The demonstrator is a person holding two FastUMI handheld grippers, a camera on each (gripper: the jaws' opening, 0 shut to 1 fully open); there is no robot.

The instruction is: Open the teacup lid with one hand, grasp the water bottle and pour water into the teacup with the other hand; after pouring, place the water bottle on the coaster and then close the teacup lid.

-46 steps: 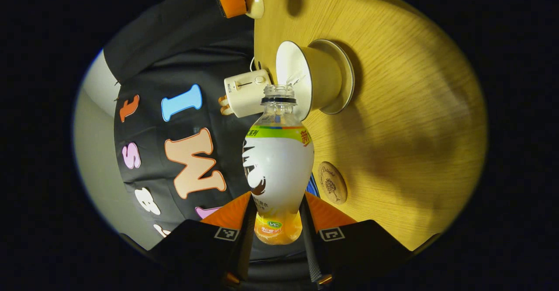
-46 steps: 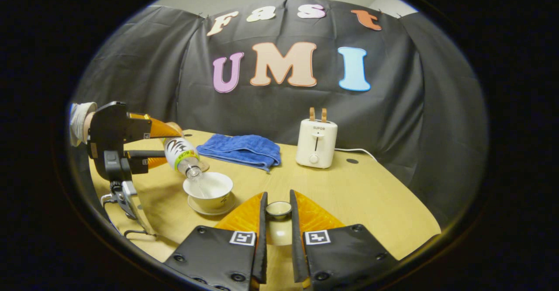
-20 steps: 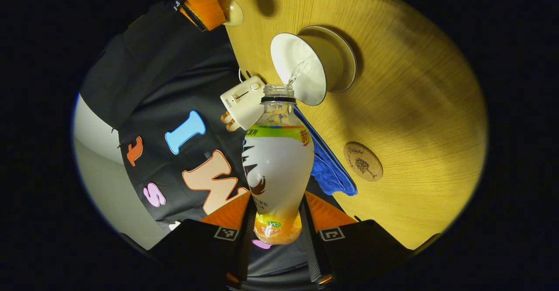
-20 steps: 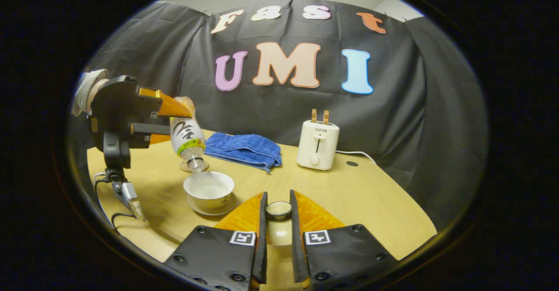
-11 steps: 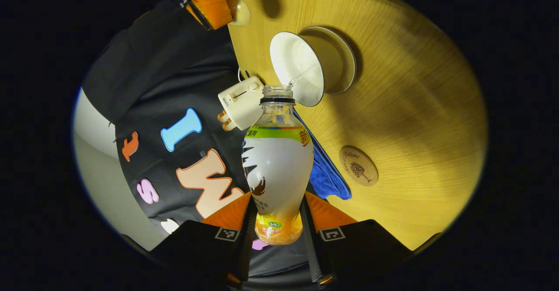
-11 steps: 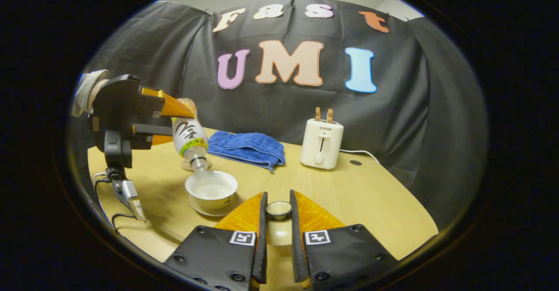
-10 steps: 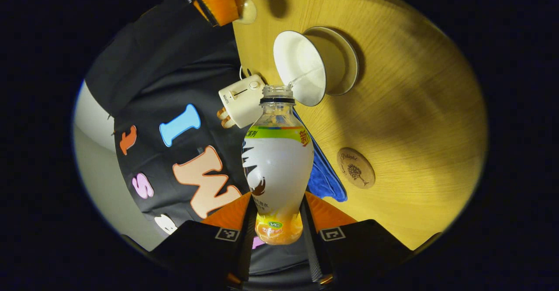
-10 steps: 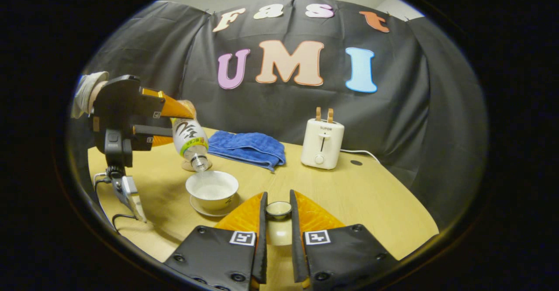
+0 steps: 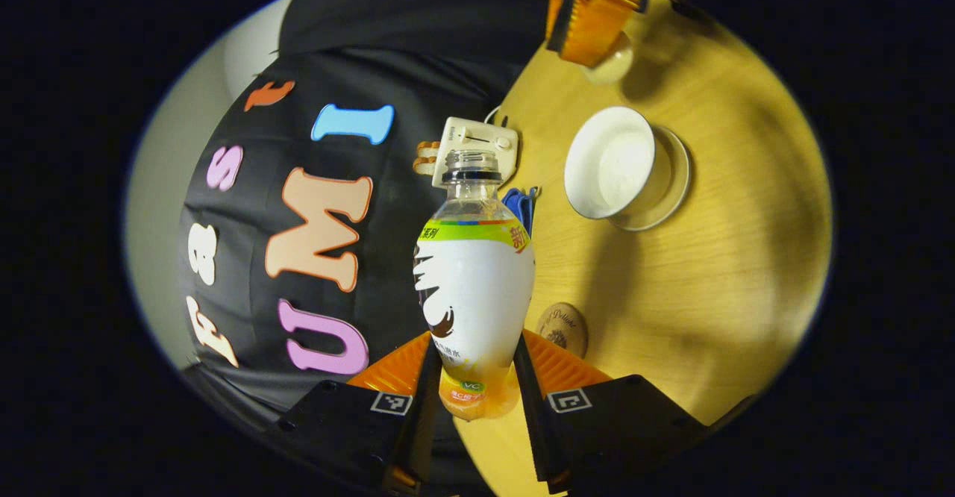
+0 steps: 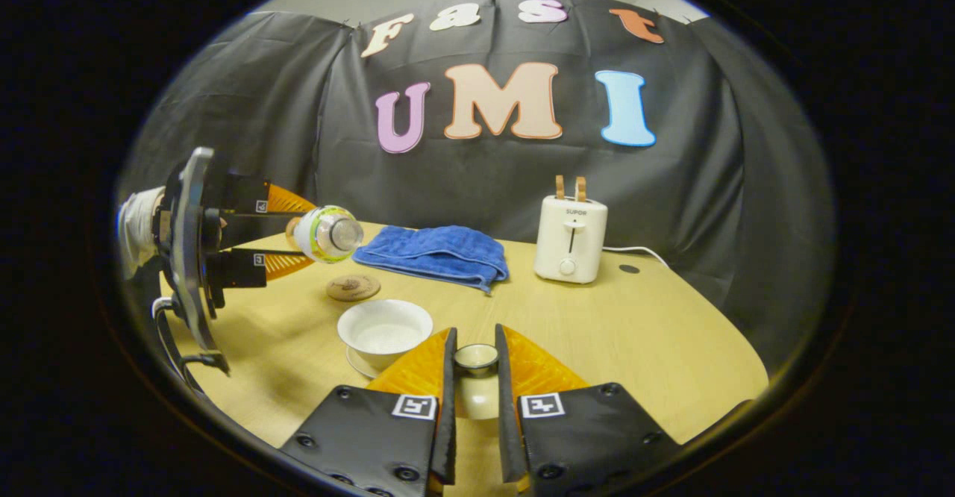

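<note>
Now the left gripper (image 9: 474, 400) clamps the water bottle (image 9: 474, 288); teacup (image 9: 612, 163) at two o'clock; right gripper (image 10: 474, 377) jaws grasp the teacup lid (image 10: 476, 357).

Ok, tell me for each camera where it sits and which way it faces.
Left gripper view: rides the left gripper, rolled sideways, looking along the bottle it clamps, toward the wall; its own fingers show.
Right gripper view: rides the right gripper, low over the table, facing the wall; its fingers pinch the lid.
Shared: teacup, coaster, towel, toaster, bottle.
</note>
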